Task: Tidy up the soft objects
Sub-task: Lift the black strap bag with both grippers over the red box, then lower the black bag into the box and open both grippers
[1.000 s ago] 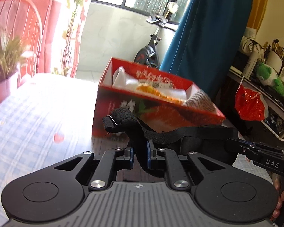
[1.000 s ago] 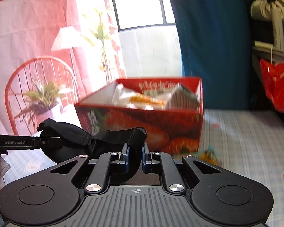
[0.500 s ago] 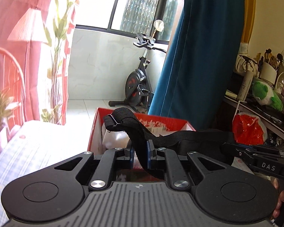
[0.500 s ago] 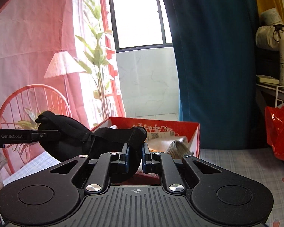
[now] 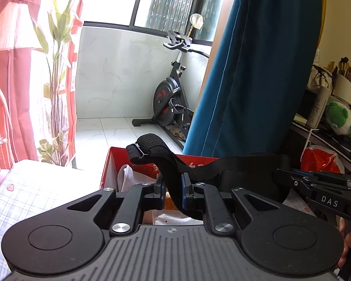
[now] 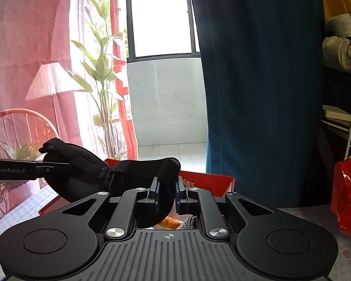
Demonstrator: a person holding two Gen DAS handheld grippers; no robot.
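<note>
Both my left gripper (image 5: 172, 188) and right gripper (image 6: 166, 193) pinch the black eye mask (image 6: 86, 175), stretched above the red box (image 5: 114, 164) just ahead for dropping in.

Black eye mask (image 5: 250, 171) with black strap (image 5: 152, 149); red cardboard box (image 5: 110, 164); pale blue checked tablecloth (image 5: 23, 201); teal curtain (image 5: 257, 70); red plastic bag (image 6: 348, 196).

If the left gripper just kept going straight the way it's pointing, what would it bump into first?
Probably the red box just ahead and below. The left gripper, shut on a black eye mask by its strap, tilts down toward the box's open top, so it would likely meet the white cloth inside; depth is uncertain.
</note>
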